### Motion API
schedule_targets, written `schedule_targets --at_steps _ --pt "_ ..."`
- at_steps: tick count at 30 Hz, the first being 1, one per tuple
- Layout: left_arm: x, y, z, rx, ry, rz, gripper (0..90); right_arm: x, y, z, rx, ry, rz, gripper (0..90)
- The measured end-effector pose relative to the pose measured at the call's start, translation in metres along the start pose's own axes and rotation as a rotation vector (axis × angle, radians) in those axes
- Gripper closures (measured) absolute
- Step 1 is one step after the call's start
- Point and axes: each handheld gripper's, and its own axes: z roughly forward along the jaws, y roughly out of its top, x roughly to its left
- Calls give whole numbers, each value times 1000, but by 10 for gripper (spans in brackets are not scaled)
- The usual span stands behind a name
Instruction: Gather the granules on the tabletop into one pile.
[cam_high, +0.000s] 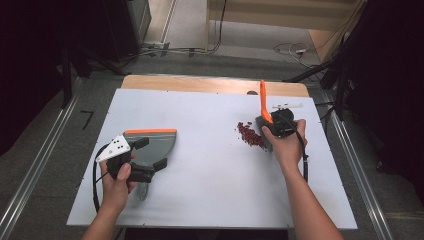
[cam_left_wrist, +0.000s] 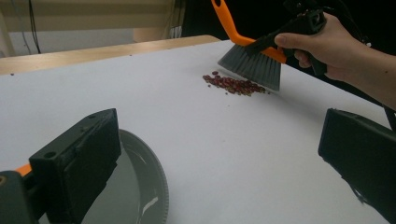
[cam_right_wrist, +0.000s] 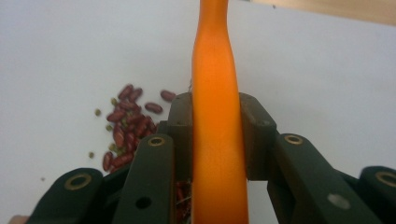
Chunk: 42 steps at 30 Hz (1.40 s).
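We see the right gripper (cam_high: 281, 125) clamped on the orange handle of a brush (cam_left_wrist: 252, 65), whose bristles touch a pile of red beans (cam_high: 251, 134) on the white table (cam_high: 215, 160). Well apart, the left gripper (cam_high: 150, 157) straddles a grey dustpan (cam_high: 152, 145), jaws spread.

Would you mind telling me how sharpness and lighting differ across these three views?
High view: the white table is evenly lit and the surroundings fall nearly black. Left gripper view: the beans and brush are fairly crisp, while the near black jaws look soft. Right gripper view: the orange handle close to the lens is blurred with a mild sheen; the beans are sharper.
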Motion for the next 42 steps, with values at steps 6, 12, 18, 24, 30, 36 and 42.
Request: schedule_targets --at_steps 6,12,18,24,30,36,42 --pt "0 0 0 -5 -1 -2 0 0 16 6 -63 61 -218 685" --pt "0 0 0 -2 -1 -2 0 5 24 28 -19 69 -495 685" --pt "2 0 -1 -1 2 -4 0 7 16 26 6 142 -531 685" --pt "0 0 -1 -5 0 -5 0 -7 15 9 -49 126 -455 685" --pt "0 0 0 -3 0 -4 0 -23 2 12 -37 -2 -353 684" --pt "1 0 1 1 0 1 0 -14 -7 13 -43 36 -291 685" --pt "0 0 1 2 -1 1 0 -9 -4 -2 -103 103 -281 685"
